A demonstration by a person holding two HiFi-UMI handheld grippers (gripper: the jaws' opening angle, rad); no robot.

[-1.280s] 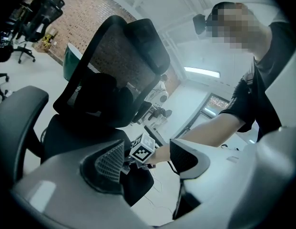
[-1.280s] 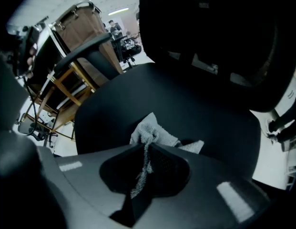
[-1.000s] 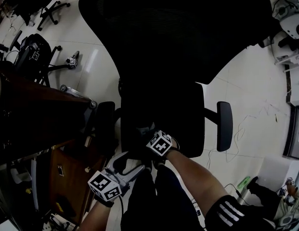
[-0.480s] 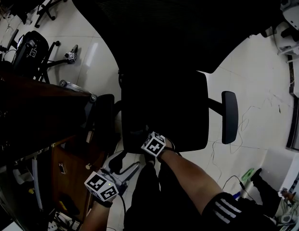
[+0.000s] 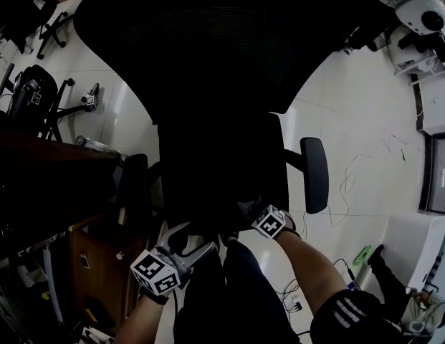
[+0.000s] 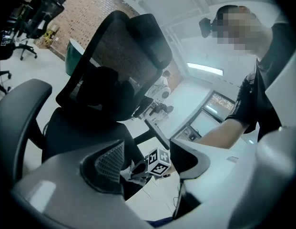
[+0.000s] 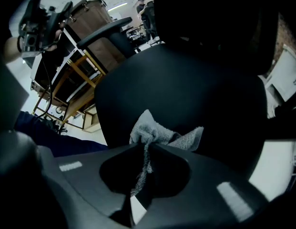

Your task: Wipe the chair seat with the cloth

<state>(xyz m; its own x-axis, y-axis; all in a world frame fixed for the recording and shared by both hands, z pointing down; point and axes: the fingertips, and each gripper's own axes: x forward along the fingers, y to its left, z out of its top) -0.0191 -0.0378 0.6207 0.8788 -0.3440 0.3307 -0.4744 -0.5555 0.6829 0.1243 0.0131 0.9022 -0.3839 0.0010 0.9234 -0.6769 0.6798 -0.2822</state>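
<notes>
With the left claw [image 6: 147,160] held apart, the cloth [image 7: 162,135] clamped in the right claw [image 7: 145,145] should be pressed flat along the front edge of the chair seat [image 7: 186,85].

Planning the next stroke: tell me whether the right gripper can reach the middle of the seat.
Probably yes. The right gripper, shut on the cloth, is at the front edge of the seat, and nothing lies on the seat ahead of it.
</notes>
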